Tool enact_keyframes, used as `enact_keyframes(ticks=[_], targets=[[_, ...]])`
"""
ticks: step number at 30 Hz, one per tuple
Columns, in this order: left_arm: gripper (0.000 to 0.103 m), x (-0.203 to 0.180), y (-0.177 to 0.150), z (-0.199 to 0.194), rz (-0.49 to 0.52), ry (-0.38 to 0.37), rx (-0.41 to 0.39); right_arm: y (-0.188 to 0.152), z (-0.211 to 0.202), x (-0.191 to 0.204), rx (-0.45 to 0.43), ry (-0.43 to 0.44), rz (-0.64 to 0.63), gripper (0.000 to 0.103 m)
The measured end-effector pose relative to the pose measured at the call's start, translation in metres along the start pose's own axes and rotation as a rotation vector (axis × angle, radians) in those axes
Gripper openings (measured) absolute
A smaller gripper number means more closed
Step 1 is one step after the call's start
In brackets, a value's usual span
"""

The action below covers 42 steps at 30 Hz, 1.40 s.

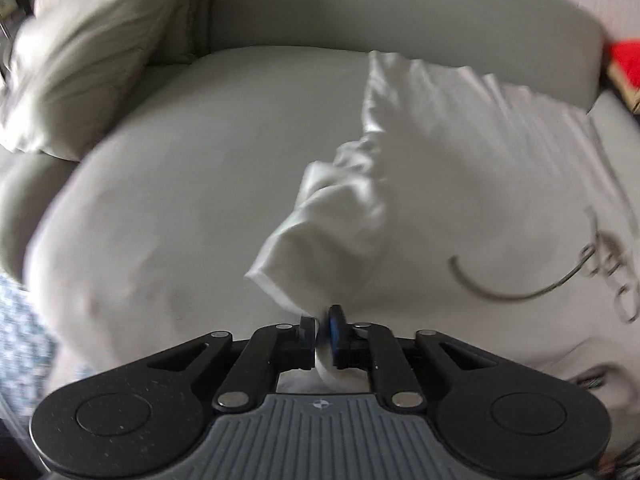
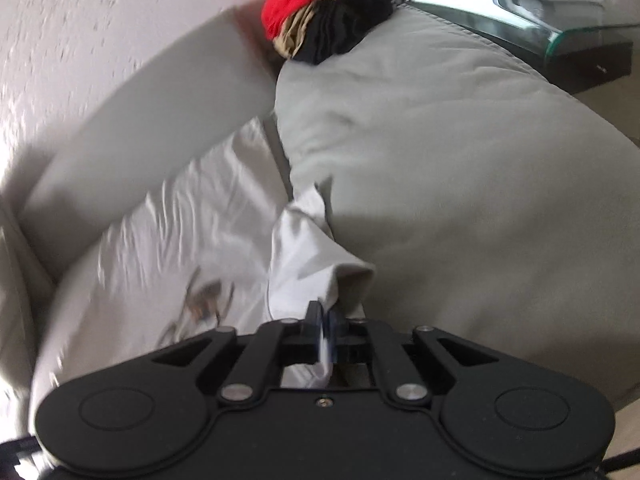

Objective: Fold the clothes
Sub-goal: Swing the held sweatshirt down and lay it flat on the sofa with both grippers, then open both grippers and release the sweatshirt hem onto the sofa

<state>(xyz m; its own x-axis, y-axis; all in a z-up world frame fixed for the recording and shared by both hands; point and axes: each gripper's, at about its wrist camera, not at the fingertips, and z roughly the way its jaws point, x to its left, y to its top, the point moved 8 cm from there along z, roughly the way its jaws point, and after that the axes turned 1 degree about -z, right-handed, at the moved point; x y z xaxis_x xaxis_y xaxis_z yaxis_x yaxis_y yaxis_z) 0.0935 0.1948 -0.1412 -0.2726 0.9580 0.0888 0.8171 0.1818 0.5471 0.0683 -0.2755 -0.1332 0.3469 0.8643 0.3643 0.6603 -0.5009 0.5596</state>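
Observation:
A white T-shirt (image 1: 460,160) with a dark line print (image 1: 600,264) lies spread on a grey sofa seat (image 1: 180,180). In the left wrist view its sleeve (image 1: 320,220) bunches toward my left gripper (image 1: 322,320), whose jaws stand narrow with the sleeve's hem pinched between them. The right wrist view shows the same shirt (image 2: 192,220) at the left. Its other sleeve (image 2: 300,248) runs down into my right gripper (image 2: 325,312), which is closed on white cloth. Both views are blurred.
A grey pillow (image 1: 80,60) leans at the sofa's left end. A pile of red, black and tan clothes (image 2: 332,12) sits at the far end of the right seat cushion (image 2: 460,180). A glass side table (image 2: 540,20) stands beyond. Blue patterned rug (image 1: 20,340) shows below the sofa.

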Motion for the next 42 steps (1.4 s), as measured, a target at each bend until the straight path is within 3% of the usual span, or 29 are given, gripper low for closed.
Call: enact_keyframes(ticks=[2,4,6,8,10,12,16,22,23,25,27,28,34,39,41,42], targets=[[0.012,0.005,0.001,-0.027,0.012,0.032,-0.078,-0.002,-0.018,0.002,-0.02,-0.017,-0.049,0.024],[0.019,-0.004,-0.003,-0.055,0.041,-0.025,-0.159,-0.005,-0.037,0.007,-0.042,-0.011,-0.089,0.028],[0.03,-0.03,-0.016,-0.076,0.117,-0.171,-0.191,-0.022,-0.047,0.026,-0.006,0.101,-0.135,0.035],[0.033,-0.058,-0.037,-0.083,0.203,-0.304,-0.167,-0.046,-0.05,0.047,0.051,0.208,-0.196,0.035],[0.034,-0.085,-0.058,-0.082,0.283,-0.37,-0.136,-0.076,-0.043,0.068,0.125,0.275,-0.274,0.035],[0.034,-0.103,-0.073,-0.072,0.34,-0.336,-0.112,-0.102,-0.032,0.086,0.156,0.292,-0.356,0.035],[0.034,-0.111,-0.081,-0.061,0.348,-0.296,-0.099,-0.126,-0.02,0.11,0.13,0.272,-0.49,0.035],[0.033,-0.108,-0.082,-0.042,0.346,-0.245,-0.083,-0.127,-0.007,0.116,0.086,0.185,-0.598,0.035],[0.031,-0.109,-0.081,-0.036,0.339,-0.239,-0.08,-0.125,-0.005,0.116,0.073,0.171,-0.601,0.035],[0.018,-0.111,-0.079,-0.029,0.326,-0.237,-0.078,-0.122,0.001,0.118,0.044,0.143,-0.615,0.033],[0.013,-0.112,-0.078,-0.028,0.332,-0.237,-0.082,-0.12,0.007,0.117,0.018,0.095,-0.648,0.009],[0.01,-0.112,-0.078,-0.03,0.337,-0.239,-0.083,-0.12,0.01,0.117,0.012,0.074,-0.661,0.007],[0.008,-0.102,-0.075,-0.055,0.36,-0.344,-0.045,-0.118,-0.013,0.116,0.132,0.16,-0.554,0.002],[0.01,-0.102,-0.091,-0.022,0.387,-0.274,0.065,-0.127,0.005,0.105,0.218,0.152,-0.53,0.005],[0.01,-0.102,-0.092,-0.025,0.38,-0.279,0.059,-0.13,0.011,0.103,0.242,0.159,-0.523,0.009],[0.013,-0.101,-0.092,-0.031,0.386,-0.29,0.052,-0.129,0.008,0.104,0.246,0.17,-0.521,0.015]])
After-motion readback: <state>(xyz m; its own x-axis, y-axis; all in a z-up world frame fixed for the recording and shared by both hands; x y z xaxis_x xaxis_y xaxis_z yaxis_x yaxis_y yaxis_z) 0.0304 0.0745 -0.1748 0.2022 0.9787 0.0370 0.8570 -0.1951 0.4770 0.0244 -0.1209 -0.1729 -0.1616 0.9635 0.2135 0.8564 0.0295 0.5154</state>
